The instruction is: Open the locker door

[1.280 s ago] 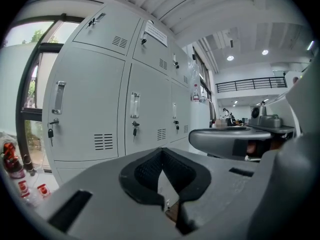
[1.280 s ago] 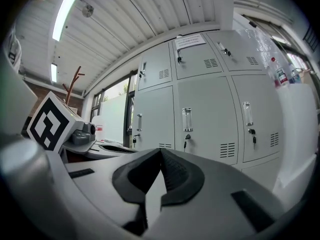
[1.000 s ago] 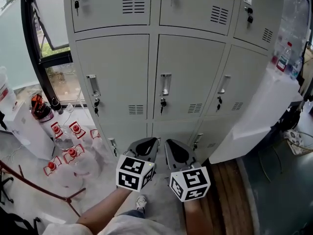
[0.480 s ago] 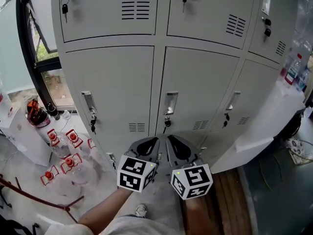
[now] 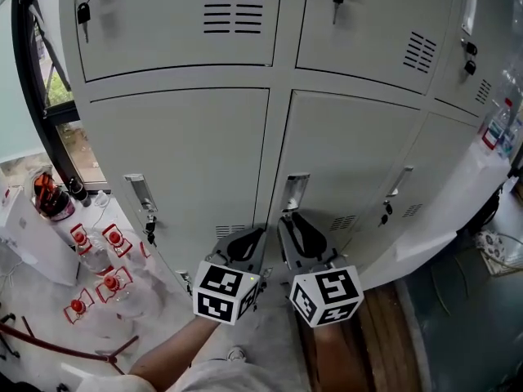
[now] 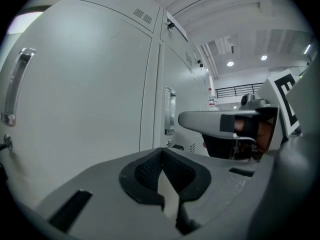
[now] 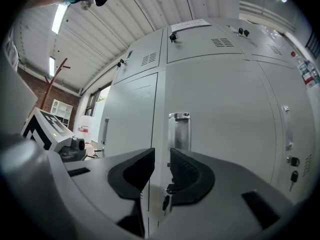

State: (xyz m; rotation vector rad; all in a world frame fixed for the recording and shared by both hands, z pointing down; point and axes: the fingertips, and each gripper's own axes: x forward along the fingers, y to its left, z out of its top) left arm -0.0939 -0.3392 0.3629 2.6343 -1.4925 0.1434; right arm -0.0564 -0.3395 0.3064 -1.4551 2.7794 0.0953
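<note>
Locker door (image 5: 359, 162) stands shut, handle (image 7: 179, 130) just beyond the fingers of our right gripper (image 7: 161, 155), whose empty jaws have just been opening narrowly; left gripper (image 6: 161, 154) pinched closed. We should straddle the handle squarely before squeezing.

Left tongs (image 6: 161, 156) together; right tongs (image 7: 162, 159) just opening, seemingly empty.

A short open gap separates right hand-held gripper (image 5: 294, 223) from door handle (image 5: 295, 193); bottles (image 5: 94, 251) clutter floor (image 5: 41, 317) leftward.

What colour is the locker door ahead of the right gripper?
Light grey locker door, best in head view.
</note>
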